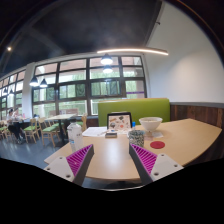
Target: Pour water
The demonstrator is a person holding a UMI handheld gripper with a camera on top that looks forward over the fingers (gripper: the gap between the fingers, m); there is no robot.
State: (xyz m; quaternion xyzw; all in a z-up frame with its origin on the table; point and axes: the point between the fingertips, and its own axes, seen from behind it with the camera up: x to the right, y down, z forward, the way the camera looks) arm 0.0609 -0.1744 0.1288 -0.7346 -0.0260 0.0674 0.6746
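Note:
My gripper point(112, 158) is open above a light wooden table point(112, 165), and nothing lies between its magenta pads point(80, 159). Beyond the fingers, toward the table's far side, stands a patterned cup point(136, 136). A white bowl point(151, 124) sits just behind it to the right. A small red disc point(157, 145) lies on the table right of the right finger. A light-coloured container point(74, 137) stands ahead of the left finger; its shape is hard to make out.
A small box or card stand point(118, 122) and white papers point(96, 131) lie at the table's far edge. A green bench back point(133, 107) rises behind. At the left are other tables, chairs and a seated person point(17, 123), with large windows point(90, 85) beyond.

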